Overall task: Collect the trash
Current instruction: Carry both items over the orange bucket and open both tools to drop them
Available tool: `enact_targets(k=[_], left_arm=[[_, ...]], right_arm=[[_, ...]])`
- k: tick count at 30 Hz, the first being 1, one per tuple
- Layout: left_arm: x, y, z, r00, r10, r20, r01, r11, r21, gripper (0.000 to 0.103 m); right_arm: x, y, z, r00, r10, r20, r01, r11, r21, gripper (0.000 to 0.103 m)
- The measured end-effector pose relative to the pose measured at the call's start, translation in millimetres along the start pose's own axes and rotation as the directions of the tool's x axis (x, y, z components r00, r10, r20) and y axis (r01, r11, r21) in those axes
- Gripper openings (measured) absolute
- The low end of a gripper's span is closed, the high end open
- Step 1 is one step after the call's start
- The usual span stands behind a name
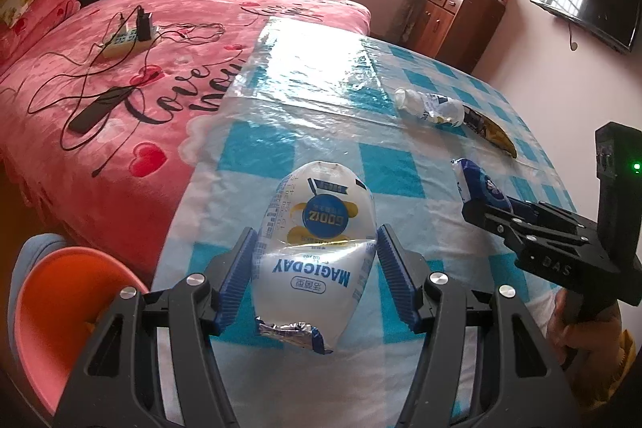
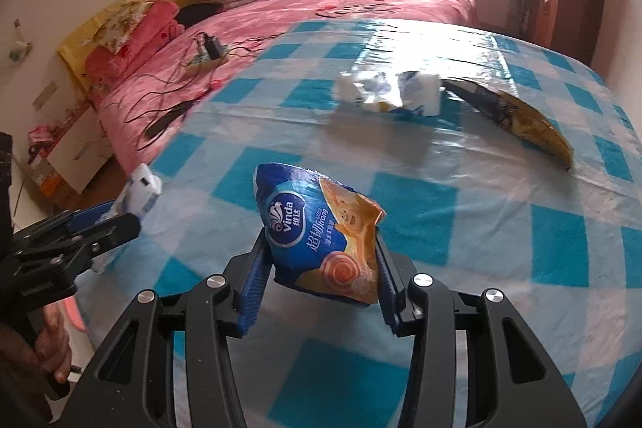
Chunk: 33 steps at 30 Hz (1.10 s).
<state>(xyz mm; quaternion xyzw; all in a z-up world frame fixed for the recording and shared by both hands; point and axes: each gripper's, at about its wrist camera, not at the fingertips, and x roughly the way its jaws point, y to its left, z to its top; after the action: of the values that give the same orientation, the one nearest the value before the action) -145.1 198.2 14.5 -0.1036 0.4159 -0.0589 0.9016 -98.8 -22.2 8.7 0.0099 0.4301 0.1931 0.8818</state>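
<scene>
While both units carry a load, keep grip pressure light and steady: the wrappers are thin film and, by the look of them, will slip or crush if the squeeze varies. Route each to the orange bin (image 1: 60,311) at lower left, approx. one at a time, so the units don't collide; release only once the item is over the rim. Left gripper (image 1: 317,267): jaws partly closed, pads pressing both sides of the white MAGICDAY packet (image 1: 317,259), which is puffed and appears to be lifted off the checked tablecloth (image 1: 393,163). Right gripper (image 2: 321,267): jaws closed to approx. the same width, clamped on the blue Vinda wrapper (image 2: 317,235), crumpled, also seemingly clear of the cloth. Remaining trash on the table, far side: crumpled white wrapper (image 2: 385,93) and, touching it, a dark-and-yellow snack bag (image 2: 517,119) lying flat. Collect those next; approach low and pinch at a raised fold, not the flat face.
</scene>
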Motion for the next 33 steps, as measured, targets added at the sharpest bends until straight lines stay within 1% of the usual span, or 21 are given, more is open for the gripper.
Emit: enact_targets(k=[9, 13, 18, 24, 27, 32, 33], left_arm=[[-20.5, 33.0, -15.3, 0.999, 0.038, 0.006, -0.038, 0.998, -0.054, 0.062], [-30.5, 53.8, -23.4, 0.998, 0.063, 0.006, -0.062, 0.994, -0.091, 0.062], [-43.2, 80.7, -35.2, 0.994, 0.106, 0.003, -0.105, 0.985, -0.134, 0.062], [-55.6, 121.9, -54.1, 0.985, 0.173, -0.014, -0.172, 0.962, -0.210, 0.062], [-58.8, 143.3, -65.8, 0.978, 0.207, -0.032, -0.209, 0.945, -0.253, 0.062], [-58.9, 176.4, -83.5, 0.967, 0.246, -0.067, -0.254, 0.911, -0.324, 0.062], [-58.6, 181.6, -86.3, 0.965, 0.250, -0.073, -0.260, 0.906, -0.335, 0.062]], right_arm=[[-6.3, 49.2, 2.8, 0.997, 0.078, -0.002, -0.078, 0.994, -0.073, 0.048], [-5.6, 79.9, 2.5, 0.993, 0.118, -0.017, -0.120, 0.985, -0.125, 0.048], [-0.7, 123.9, 0.5, 0.984, 0.172, -0.049, -0.179, 0.964, -0.197, 0.048], [8.8, 177.0, -5.8, 0.968, 0.231, -0.094, -0.249, 0.925, -0.286, 0.048], [15.3, 206.4, -12.1, 0.957, 0.261, -0.128, -0.289, 0.897, -0.336, 0.048], [26.5, 238.9, -19.9, 0.942, 0.291, -0.168, -0.335, 0.859, -0.387, 0.049], [28.8, 244.1, -20.9, 0.940, 0.294, -0.174, -0.340, 0.853, -0.397, 0.051]])
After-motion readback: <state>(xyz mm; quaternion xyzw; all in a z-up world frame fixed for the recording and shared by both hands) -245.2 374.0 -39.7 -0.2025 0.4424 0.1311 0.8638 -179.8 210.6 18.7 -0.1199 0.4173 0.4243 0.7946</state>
